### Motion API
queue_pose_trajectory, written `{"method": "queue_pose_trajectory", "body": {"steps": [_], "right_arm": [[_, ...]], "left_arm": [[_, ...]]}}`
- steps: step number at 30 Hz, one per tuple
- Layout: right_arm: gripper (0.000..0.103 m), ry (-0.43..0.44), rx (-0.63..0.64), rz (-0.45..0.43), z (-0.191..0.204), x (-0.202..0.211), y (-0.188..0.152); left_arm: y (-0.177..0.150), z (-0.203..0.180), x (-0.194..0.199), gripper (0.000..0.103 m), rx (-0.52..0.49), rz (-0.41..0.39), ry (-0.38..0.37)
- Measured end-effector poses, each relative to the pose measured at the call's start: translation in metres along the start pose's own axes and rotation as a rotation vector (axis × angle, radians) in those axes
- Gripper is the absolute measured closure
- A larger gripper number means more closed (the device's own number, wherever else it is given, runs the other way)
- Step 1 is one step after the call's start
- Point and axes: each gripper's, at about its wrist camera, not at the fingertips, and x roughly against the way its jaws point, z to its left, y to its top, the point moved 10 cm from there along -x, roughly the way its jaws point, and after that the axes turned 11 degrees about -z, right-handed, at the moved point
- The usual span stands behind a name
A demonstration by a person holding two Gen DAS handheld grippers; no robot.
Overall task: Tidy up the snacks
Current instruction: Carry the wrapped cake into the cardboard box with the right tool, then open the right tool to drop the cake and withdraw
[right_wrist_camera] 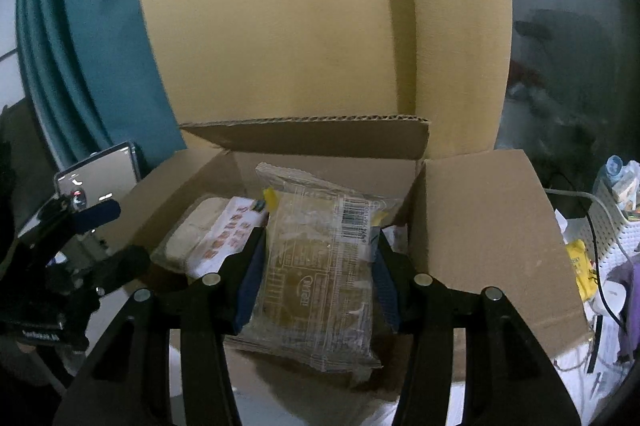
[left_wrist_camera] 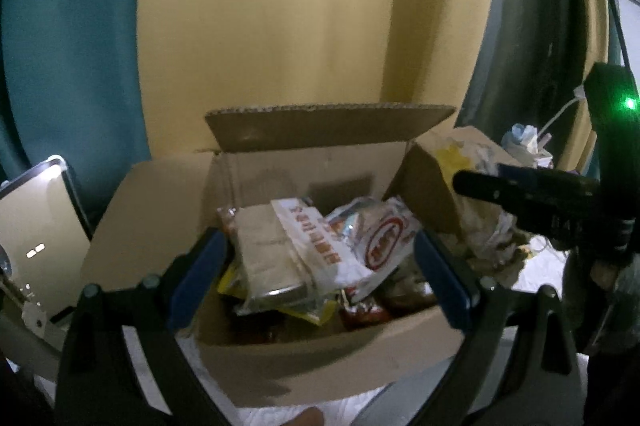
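Observation:
An open cardboard box (left_wrist_camera: 280, 358) holds several snack packets, among them a clear pack with a white and red label (left_wrist_camera: 316, 246) and a red-stamped white pack (left_wrist_camera: 384, 238). My left gripper (left_wrist_camera: 316, 286) is open and empty, its blue pads wide apart over the box's near side. My right gripper (right_wrist_camera: 316, 278) is shut on a clear packet of brown snack (right_wrist_camera: 316, 266) and holds it upright over the same box (right_wrist_camera: 492, 234). The right gripper also shows in the left wrist view (left_wrist_camera: 532, 194), at the right. The left gripper shows in the right wrist view (right_wrist_camera: 96, 226), at the left.
A phone on a stand (left_wrist_camera: 36, 238) stands left of the box. A crumpled bag (left_wrist_camera: 484, 210) lies behind the box's right flap. A white perforated basket (right_wrist_camera: 624, 226), a yellow packet (right_wrist_camera: 584, 266) and cables lie at the right. A yellow panel and teal curtain stand behind.

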Motion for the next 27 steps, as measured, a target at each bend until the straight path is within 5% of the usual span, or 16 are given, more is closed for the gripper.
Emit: {"method": "queue_pose_trajectory", "body": {"steps": [11,14,27], "right_arm": [[0.046,-0.072,-0.016,0.058,-0.026,-0.051,0.004],[0.03,-0.081,-0.017,0.055,-0.03,-0.051,0.001],[0.029,-0.082,0.004,0.07,-0.017,-0.036,-0.009]], "left_arm": [[-0.005,0.012,-0.035,0.007,0.033,0.028,0.014],[-0.008,0.017,-0.038,0.007,0.054,0.039,0.03],[-0.007,0.014,-0.015,0.007,0.054,0.043,0.026]]}}
